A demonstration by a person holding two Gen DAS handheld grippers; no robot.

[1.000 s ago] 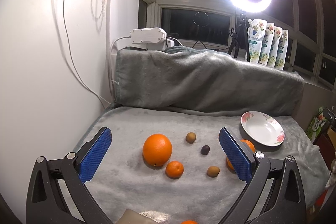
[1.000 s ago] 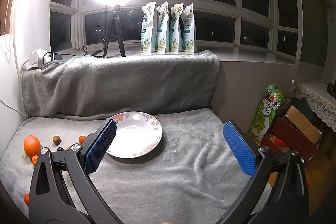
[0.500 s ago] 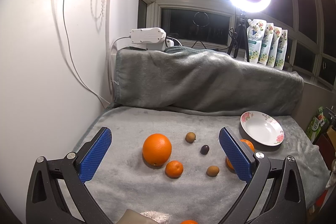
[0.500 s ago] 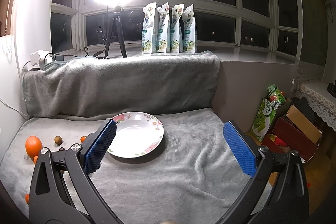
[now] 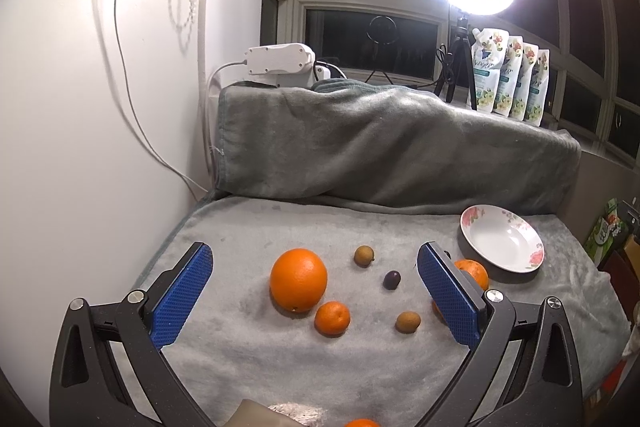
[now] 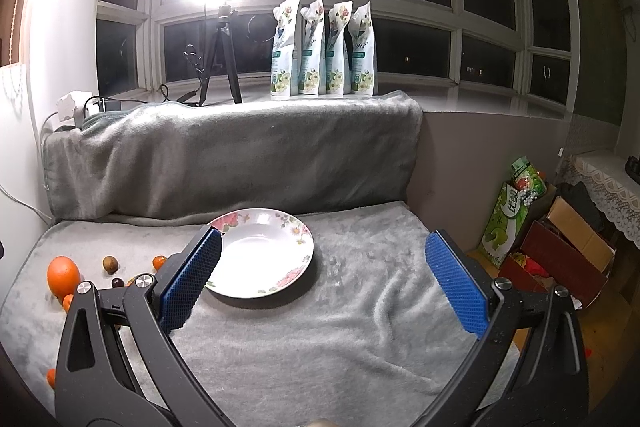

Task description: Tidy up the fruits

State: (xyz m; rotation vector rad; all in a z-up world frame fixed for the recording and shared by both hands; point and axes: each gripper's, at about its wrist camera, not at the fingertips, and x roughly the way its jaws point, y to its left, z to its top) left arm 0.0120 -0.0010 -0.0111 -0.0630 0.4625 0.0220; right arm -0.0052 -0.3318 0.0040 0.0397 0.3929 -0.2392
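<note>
Your left gripper (image 5: 314, 289) was spread wide and held nothing, with the large orange (image 5: 298, 279) at frame centre between its blue pads. Your right gripper (image 6: 322, 277) also gaped empty, the floral plate (image 6: 280, 223) just beyond its left pad, centre frame.

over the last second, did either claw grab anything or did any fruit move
No grab, and nothing moved. The left claw and right claw stay open and empty, with only a very slight camera drift. The big orange, the small orange and the other fruits lie where they were on the blanket, and the plate is still empty.
</note>
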